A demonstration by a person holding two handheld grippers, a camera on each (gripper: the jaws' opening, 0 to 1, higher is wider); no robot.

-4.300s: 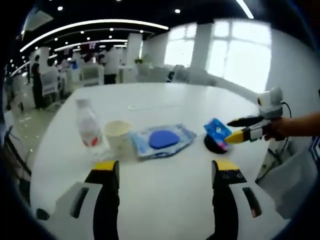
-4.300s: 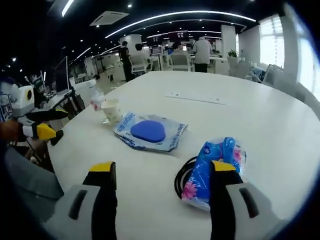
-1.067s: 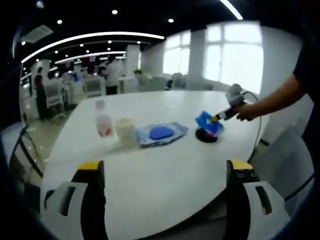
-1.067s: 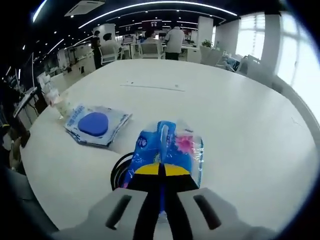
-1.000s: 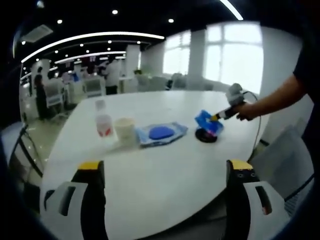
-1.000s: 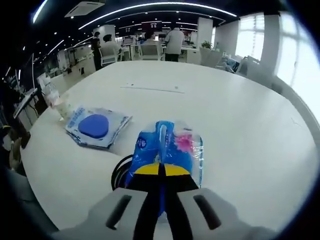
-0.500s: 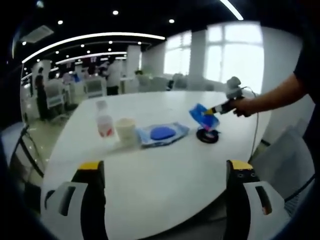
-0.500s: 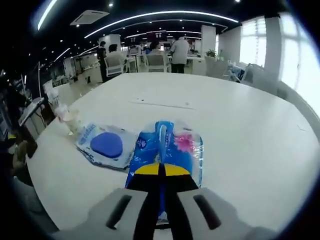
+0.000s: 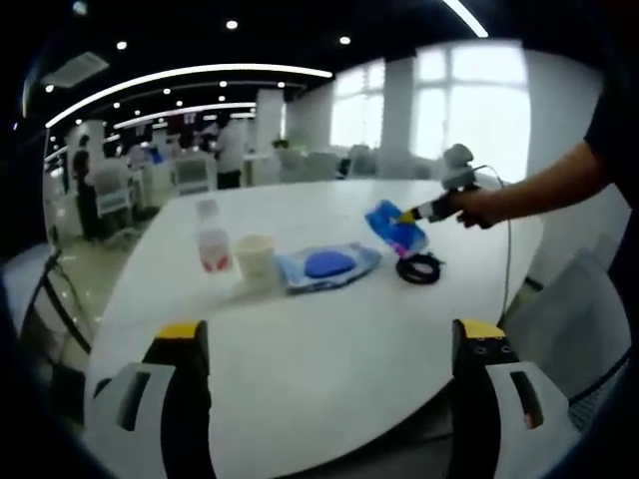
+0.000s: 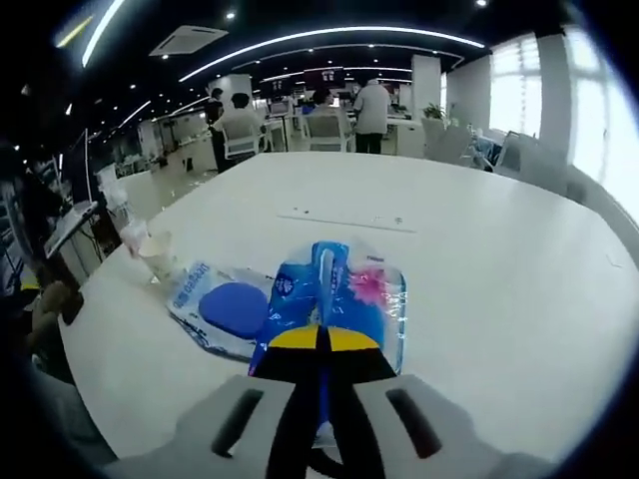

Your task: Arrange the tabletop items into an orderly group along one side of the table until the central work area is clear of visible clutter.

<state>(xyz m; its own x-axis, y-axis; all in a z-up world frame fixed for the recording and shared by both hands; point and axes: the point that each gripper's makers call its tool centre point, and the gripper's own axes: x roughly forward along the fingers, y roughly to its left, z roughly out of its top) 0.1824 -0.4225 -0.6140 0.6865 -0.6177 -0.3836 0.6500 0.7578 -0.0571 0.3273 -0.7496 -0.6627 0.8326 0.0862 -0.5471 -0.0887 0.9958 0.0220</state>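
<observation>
The right gripper is pinching the blue tissue pack above the white table, at one o'clock from the black cable coil, while the left gripper is hanging wide apart near the table's edge.

blue floral packet, white table — cable seemingly black

L claw: jaws wide apart, held level at near edge of tabletop, gripping nothing. R claw: jaws pinched tight on blue packet, raised off the tabletop. In left gripper view, R claw reaches in from right w/ person's forearm extended.
</observation>
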